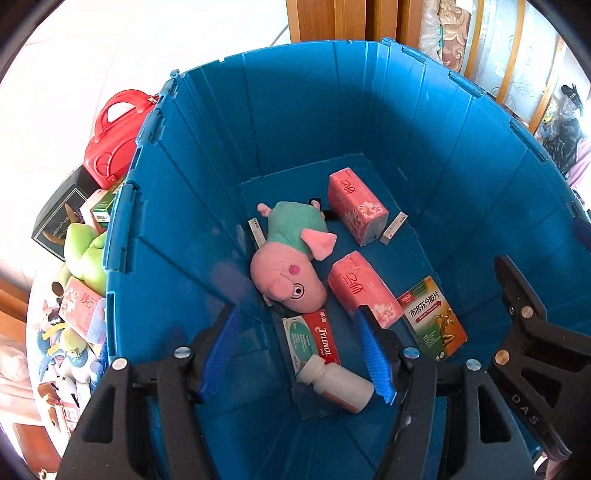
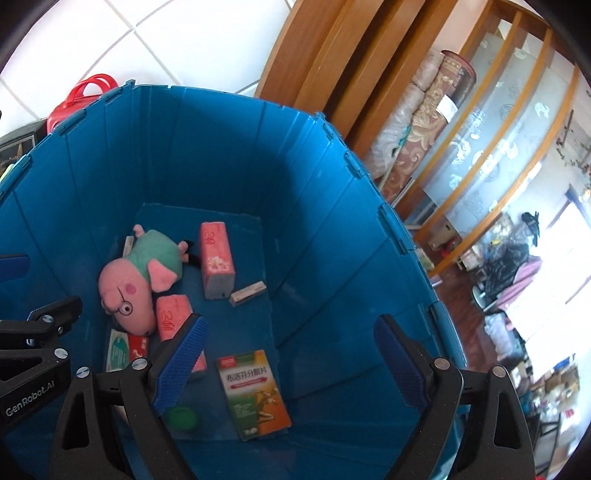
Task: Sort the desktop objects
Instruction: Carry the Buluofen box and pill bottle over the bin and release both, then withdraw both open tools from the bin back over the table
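White floor tiles (image 2: pixel 155 33) and wooden door frames (image 2: pixel 332 55) surround a deep blue plastic crate (image 1: pixel 303 122) that holds the sorted things. On its floor lies a pink plush pig in a green shirt (image 1: pixel 291 254), with a pink tissue pack (image 1: pixel 356 205) beyond it and a second pink tissue pack (image 1: pixel 360 286) just beside its head. A small white carton (image 1: pixel 393 229) lies next to the farther pack. Nearer are a red-and-green Tylenol box (image 1: pixel 314 338), a green-and-orange medicine box with Chinese print (image 1: pixel 432 317) and a white pill bottle (image 1: pixel 336 384) lying on its side, touching the Tylenol box. The left hand-held gripper (image 1: pixel 301 354) hangs inside the crate above the bottle, its blue pads (image 1: pixel 373 354) spread apart and pressing on nothing. The right hand-held gripper (image 2: pixel 288 365) stands wide open over the green-and-orange box, holding nothing. Outside the crate on the left sit a red plastic case with a handle (image 1: pixel 114 140), a green plush toy (image 1: pixel 86 254), another pink tissue pack (image 1: pixel 79 304) and a heap of small toys (image 1: pixel 62 365).
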`<state>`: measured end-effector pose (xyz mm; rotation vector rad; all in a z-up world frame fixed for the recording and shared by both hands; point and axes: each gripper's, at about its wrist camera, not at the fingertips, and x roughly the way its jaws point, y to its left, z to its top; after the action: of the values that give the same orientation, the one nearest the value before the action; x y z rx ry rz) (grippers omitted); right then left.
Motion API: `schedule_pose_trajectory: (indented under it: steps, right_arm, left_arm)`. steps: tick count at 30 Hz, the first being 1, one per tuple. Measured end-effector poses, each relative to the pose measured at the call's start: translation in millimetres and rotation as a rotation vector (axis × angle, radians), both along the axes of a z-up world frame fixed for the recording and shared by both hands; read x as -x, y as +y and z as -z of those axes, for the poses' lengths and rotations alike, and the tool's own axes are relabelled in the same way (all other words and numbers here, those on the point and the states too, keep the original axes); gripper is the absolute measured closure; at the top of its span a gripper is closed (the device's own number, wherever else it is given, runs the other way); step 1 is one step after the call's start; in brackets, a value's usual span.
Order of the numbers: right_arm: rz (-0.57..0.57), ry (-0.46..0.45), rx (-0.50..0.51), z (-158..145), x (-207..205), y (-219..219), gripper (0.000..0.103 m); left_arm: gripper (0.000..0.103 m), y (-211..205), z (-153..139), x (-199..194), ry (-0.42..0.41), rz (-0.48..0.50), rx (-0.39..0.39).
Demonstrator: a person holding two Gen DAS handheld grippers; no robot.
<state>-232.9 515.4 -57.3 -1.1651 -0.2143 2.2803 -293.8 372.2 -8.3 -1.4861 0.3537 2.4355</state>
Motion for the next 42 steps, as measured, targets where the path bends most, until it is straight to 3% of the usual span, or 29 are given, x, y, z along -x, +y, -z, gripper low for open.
schedule_pose_trajectory:
  steps: [18, 25, 29, 34, 38, 42]
  right_arm:
    - [-0.086, 0.132, 0.092, -12, -17, 7, 0.006]
    - [-0.074, 0.26, 0.098, -22, -35, 8, 0.0]
    - [-0.085, 0.315, 0.12, -26, -44, 10, 0.0]
    - [-0.1, 0.292, 0.177, -28, -43, 6, 0.0]
    - [-0.163, 0.341, 0.194, -45, -51, -27, 0.0]
    - [-0.291, 0.415, 0.229, -74, -63, -81, 0.0]
  left_arm:
    - [0.04, -8, -16, -13, 0.145, -0.039, -0.017]
    - [0.04, -16, -35, -39, 0.341, -0.044, -0.058]
    - [0.038, -26, -45, -49, 0.384, -0.03, -0.09]
    - [0.035, -62, -71, -74, 0.44, -0.043, -0.123]
    - [0.025, -124, -87, -94, 0.485, -0.149, -0.179]
    - [0.025, -187, -83, -110, 0.506, -0.267, -0.146]
